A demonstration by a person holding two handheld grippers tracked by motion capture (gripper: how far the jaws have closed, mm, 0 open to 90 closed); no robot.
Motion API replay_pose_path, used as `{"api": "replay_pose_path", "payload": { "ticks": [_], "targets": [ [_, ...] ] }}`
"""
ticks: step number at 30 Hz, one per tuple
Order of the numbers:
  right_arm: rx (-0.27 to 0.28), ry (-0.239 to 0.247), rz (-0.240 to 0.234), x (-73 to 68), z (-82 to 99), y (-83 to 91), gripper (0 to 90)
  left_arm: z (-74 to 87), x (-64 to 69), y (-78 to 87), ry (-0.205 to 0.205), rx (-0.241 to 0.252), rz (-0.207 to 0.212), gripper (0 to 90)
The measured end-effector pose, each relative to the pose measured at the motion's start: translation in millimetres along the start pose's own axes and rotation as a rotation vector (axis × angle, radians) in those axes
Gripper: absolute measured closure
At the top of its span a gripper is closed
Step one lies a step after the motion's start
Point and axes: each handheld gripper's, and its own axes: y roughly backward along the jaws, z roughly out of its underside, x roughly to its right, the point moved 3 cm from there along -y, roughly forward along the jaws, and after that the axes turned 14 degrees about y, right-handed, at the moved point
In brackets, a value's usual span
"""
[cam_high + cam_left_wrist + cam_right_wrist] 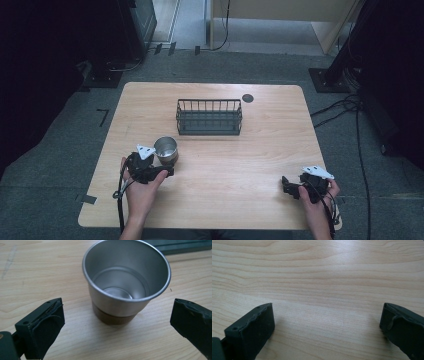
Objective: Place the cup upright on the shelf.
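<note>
We had left gripper (117, 322) spread wide, jaws flanking steel cup (127, 280), no contact yet. Cup stood upright on bench (240, 165), near-left of wire basket (209, 117). Right gripper (327, 327) also agape, holding nothing, over bare wood well apart.

Risks as we judged them:
- cup wall tapered, smooth: squeeze near rim could squirt it upward
- one jaw touching first could tip or skate cup
- empty and light, so knocked over easily
</note>
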Motion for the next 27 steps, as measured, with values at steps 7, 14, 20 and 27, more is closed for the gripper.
{"api": "replay_pose_path", "payload": {
  "ticks": [7, 14, 20, 27],
  "targets": [
    [0.000, 0.000, 0.000, 0.0, 0.0, 0.0, 0.0, -8.5, 7.5, -9.6, -0.014, -0.006, -0.013, 0.0],
    [0.001, 0.001, 0.000, 0.1, 0.0, -0.1, 0.0, -14.9, 8.1, -18.9, -0.005, -0.016, -0.036, 2.7],
    [0.000, 0.000, 0.000, 0.0, 0.0, 0.0, 0.0, -20.0, 13.9, -23.0, -0.008, -0.017, -0.023, 6.5],
    [0.001, 0.001, 0.000, 0.1, 0.0, -0.1, 0.0, -23.9, 18.9, -28.9, -0.021, -0.010, -0.048, 10.9]
  ]
}}
